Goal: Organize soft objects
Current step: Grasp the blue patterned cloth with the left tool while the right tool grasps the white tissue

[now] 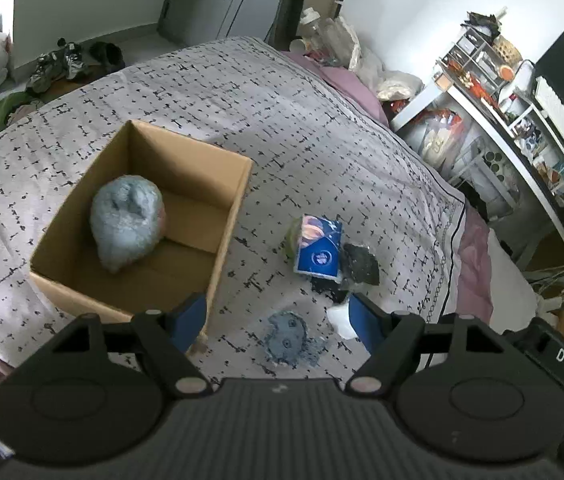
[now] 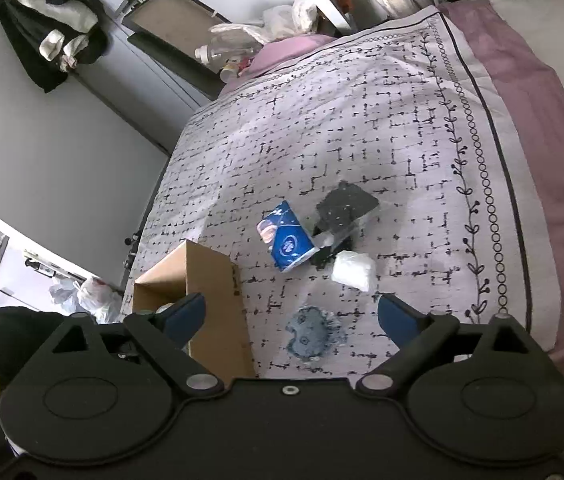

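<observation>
An open cardboard box [image 1: 217,216] stands on the bed and holds a grey-blue plush toy [image 1: 127,222]. To its right lie a blue tissue pack [image 1: 319,250], a dark bagged item [image 1: 360,266], a white soft pack [image 1: 340,320] and a flat blue plush [image 1: 288,338]. My left gripper [image 1: 277,320] is open and empty above the flat blue plush. In the right wrist view the box [image 2: 211,300], tissue pack [image 2: 286,242], dark item [image 2: 344,208], white pack [image 2: 354,270] and blue plush [image 2: 312,332] show. My right gripper [image 2: 292,316] is open and empty over the blue plush.
The bed has a patterned grey cover [image 1: 282,120] with a pink sheet edge [image 2: 542,140]. A cluttered white shelf [image 1: 514,112] stands to the right of the bed. Shoes and bags [image 1: 61,64] lie on the floor beyond it.
</observation>
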### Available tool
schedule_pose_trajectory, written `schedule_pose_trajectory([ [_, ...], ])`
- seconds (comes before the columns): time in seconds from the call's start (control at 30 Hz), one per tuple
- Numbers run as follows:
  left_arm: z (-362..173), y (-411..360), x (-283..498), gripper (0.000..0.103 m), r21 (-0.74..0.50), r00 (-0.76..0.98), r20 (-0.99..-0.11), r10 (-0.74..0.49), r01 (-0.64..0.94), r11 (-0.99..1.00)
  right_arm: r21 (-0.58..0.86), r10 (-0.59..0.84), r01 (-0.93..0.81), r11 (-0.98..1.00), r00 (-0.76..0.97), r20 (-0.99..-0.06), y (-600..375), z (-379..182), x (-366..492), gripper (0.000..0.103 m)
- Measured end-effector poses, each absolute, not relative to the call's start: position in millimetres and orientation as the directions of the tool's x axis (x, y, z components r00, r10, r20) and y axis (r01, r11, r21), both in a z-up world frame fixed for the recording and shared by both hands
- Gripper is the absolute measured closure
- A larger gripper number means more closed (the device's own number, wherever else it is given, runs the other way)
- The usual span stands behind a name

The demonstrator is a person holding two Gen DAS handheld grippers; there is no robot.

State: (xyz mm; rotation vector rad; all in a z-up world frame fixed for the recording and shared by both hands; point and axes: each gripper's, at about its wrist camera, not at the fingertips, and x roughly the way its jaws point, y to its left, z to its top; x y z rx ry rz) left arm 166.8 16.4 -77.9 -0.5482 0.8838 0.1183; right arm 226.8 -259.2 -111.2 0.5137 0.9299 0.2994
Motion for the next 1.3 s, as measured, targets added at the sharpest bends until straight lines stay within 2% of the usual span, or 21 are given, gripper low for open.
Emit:
schedule_pose_trajectory([
  [0.4,-96,-12,177,0.026,-0.360,0.604,-0.791,-0.102,-0.323,0.875,0.582,0.484,0.015,0.813,0.538,-0.690,-286,-142,244,0.010],
  [1.03,-160,-37,214,0.030,-0.359,0.525,-0.836,-0.157,-0.308,0.881,0.623,0.512,0.089,0.777,0.487,-0.708,-284,-188,279,0.010],
  [1.23,-183,-40,225,0.038,-0.347,0.499,-0.852,-0.162,-0.305,0.887,0.649,0.546,0.095,0.755,0.458,-0.702,-281,-203,291,0.010],
  [1.3,-191,-39,228,0.043,-0.348,0.489,-0.856,-0.164,-0.311,0.884,0.651,0.546,0.091,0.754,0.464,-0.698,-280,-205,294,0.011],
])
